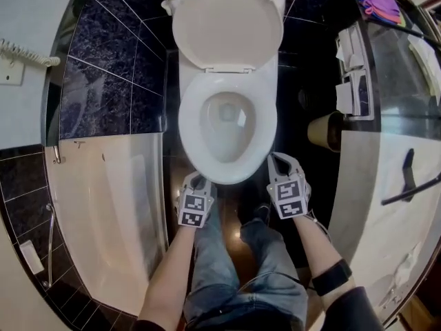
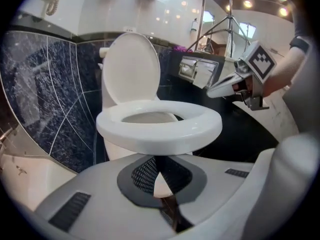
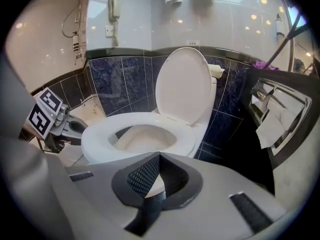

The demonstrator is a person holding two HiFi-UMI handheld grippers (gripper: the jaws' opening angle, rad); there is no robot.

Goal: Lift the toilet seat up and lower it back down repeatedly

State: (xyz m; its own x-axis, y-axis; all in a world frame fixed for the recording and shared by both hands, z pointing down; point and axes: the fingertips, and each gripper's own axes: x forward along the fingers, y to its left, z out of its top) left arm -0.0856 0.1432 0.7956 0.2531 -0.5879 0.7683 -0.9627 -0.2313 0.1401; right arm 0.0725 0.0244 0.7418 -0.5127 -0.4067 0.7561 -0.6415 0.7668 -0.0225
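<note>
Noted tub (image 1: 103,205) along the left of the head view, dark tiled wall behind it. Found toilet (image 1: 231,140) in the middle, backed against the far wall. Recorded lid (image 1: 220,23) upright, leaning on the tank. Recorded seat (image 1: 189,119) down, lying flat on the bowl all round; checked in both gripper views.

Placed left gripper (image 1: 196,181) just beside the front-left of the bowl and right gripper (image 1: 278,160) just beside the front-right. Aimed both down and forward at the seat's front edge. Saw no contact with the seat from either, as far as can be told. Read jaws as closed on both sides, with pads meeting at the tips and nothing between them.

Judged progress:
- Seat lowered, with no grip or touch on it.
- Caught either ahead of a lift or between cycles; cannot tell from this alone how many cycles are done.

Left to do:
- Work closed tips under the front lip.
- Raise seat toward the lid.
- Lower it back and repeat.

Flagged as risks: slip off the smooth plastic, and a dropped seat slamming onto the bowl.
</note>
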